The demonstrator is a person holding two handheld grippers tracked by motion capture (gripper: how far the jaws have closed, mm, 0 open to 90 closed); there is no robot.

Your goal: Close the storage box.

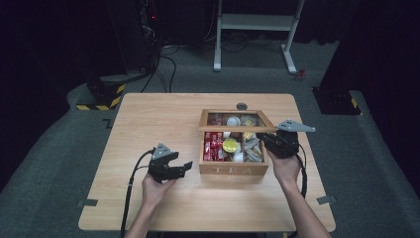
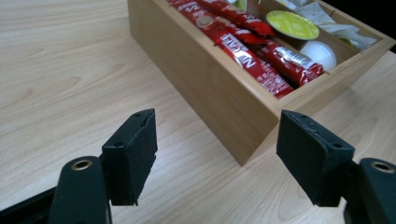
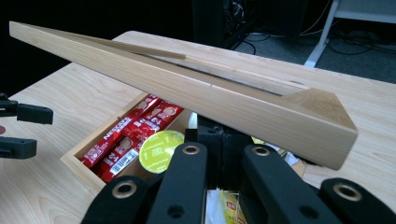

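Observation:
A wooden tea box (image 1: 234,169) stands right of the table's middle, its glass-paned lid (image 1: 236,128) raised at a slant. Inside lie red sachets (image 1: 213,146), a yellow capsule (image 1: 229,145) and other packets. My right gripper (image 1: 263,141) reaches in at the box's right side with its jaws shut, just under the lid's front rail (image 3: 187,88); nothing shows between its pads. My left gripper (image 1: 185,166) hovers left of the box. It is open and empty (image 2: 215,154), facing the box's corner (image 2: 243,158), the red sachets (image 2: 252,56) and the yellow capsule (image 2: 292,24).
A small dark disc (image 1: 241,106) sits on the table behind the box. A white desk frame (image 1: 257,22) stands on the grey floor beyond the table, with a base marked in yellow and black tape (image 1: 101,96) and cables (image 1: 163,69) at the back left.

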